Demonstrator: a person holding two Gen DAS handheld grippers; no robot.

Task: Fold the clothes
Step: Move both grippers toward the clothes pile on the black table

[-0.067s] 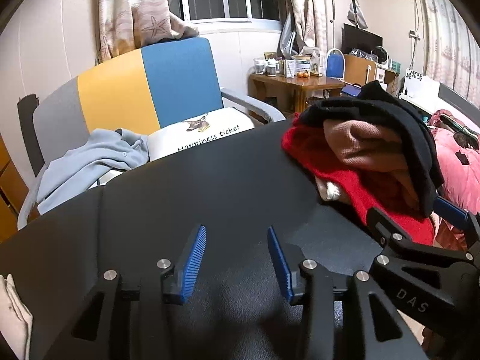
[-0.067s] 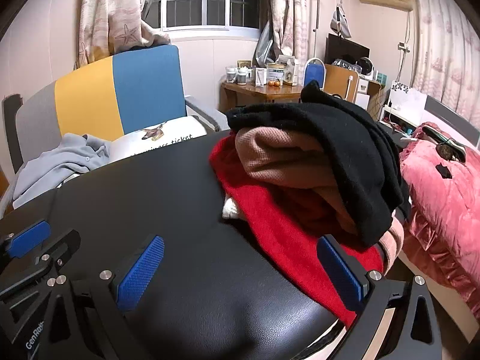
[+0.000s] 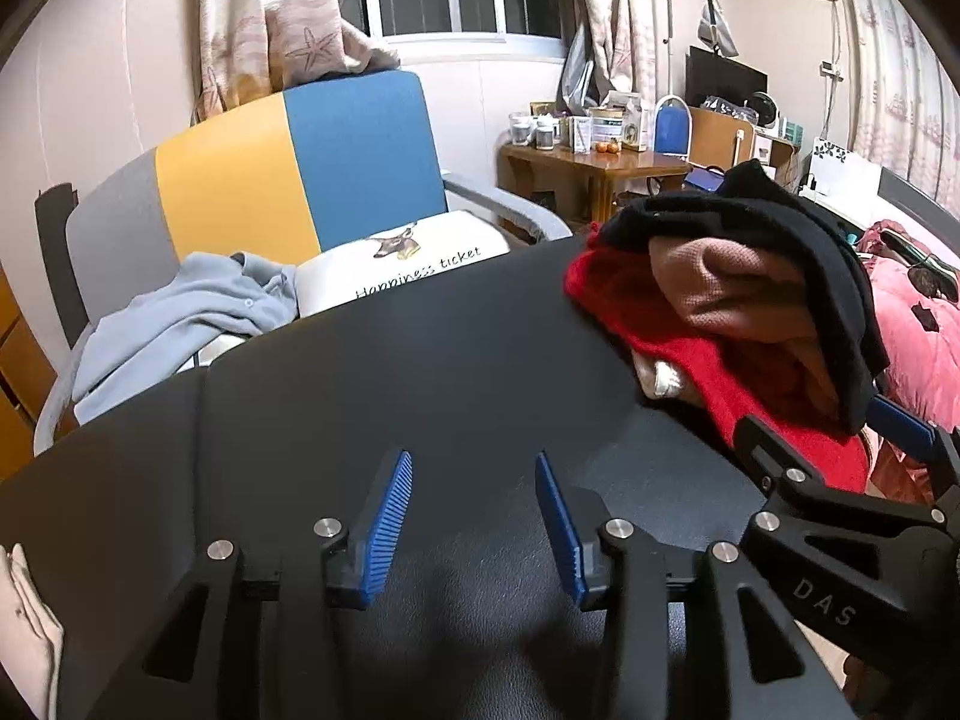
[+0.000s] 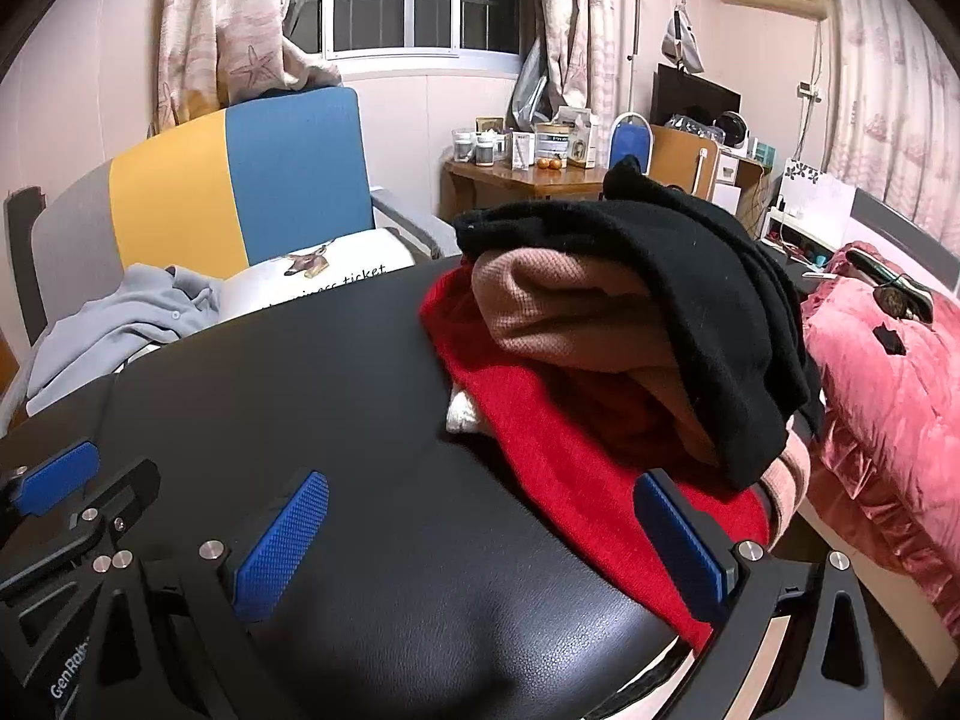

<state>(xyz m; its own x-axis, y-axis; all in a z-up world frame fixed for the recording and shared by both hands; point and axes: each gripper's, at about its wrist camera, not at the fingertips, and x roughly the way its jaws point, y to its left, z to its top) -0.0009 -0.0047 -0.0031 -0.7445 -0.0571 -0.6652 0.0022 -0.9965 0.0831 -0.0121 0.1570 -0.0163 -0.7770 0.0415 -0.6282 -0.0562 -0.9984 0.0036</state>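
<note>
At the near left edge of the left wrist view, a pale cream cloth (image 3: 27,618) is being cut off by the frame, so its shape is unreadable. Beyond the round black leather-topped table (image 3: 420,372), a light grey-blue garment (image 3: 162,324) is lying crumpled on the grey, yellow and blue armchair (image 3: 288,180), partly hiding a white cushion (image 3: 402,261) printed with a deer head and the words "Happiness ticket"; the table's far edge is covering the lower part of the lettering. The left gripper (image 3: 474,510) is hovering low over bare tabletop, its ribbed blue pads (image 3: 390,522) standing moderately apart with nothing between them. To its right, the right gripper (image 4: 480,540) is showing "DAS" on its black body, and "GenRob", cut off, is legible on the other tool in its own view; its blue pads (image 4: 282,546) are spread wide, empty, the right one just beside the red fabric. The heap of unfolded clothes (image 4: 630,348) is sitting on the table's right side: a black knit over a dusty-pink knit over a red sweater, with a small white scrap underneath too hidden to identify. Labels on the far wooden desk (image 4: 528,177) are too small to read.
</note>
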